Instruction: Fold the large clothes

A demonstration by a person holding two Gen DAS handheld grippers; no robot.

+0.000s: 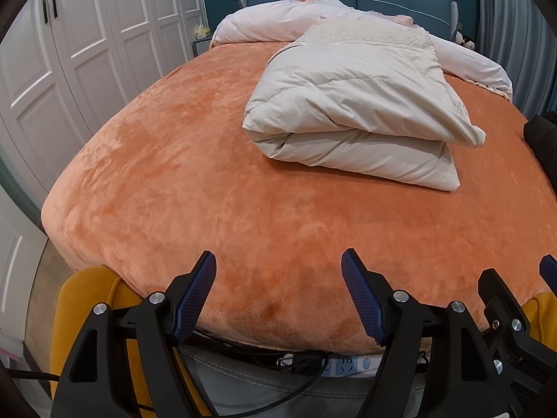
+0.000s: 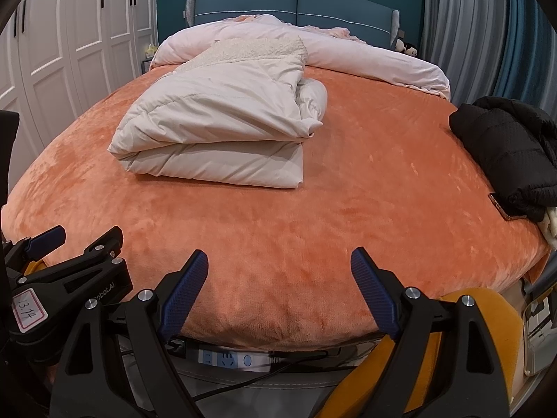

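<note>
A cream padded coat [image 1: 351, 104] lies folded in a thick bundle on the orange bed cover [image 1: 181, 174], its fleece collar at the far end. It also shows in the right wrist view [image 2: 222, 118], left of centre. My left gripper [image 1: 278, 261] is open and empty above the bed's near edge, well short of the coat. My right gripper [image 2: 278, 259] is open and empty too, beside the left one. The left gripper shows at the left edge of the right wrist view [image 2: 75, 244].
A black jacket [image 2: 508, 153] and a phone [image 2: 501, 207] lie at the bed's right edge. A rolled pink duvet [image 2: 348, 52] lies along the blue headboard. White wardrobes [image 1: 69, 41] stand at left. A power strip [image 2: 226, 360] and yellow stools [image 1: 87, 299] sit below the grippers.
</note>
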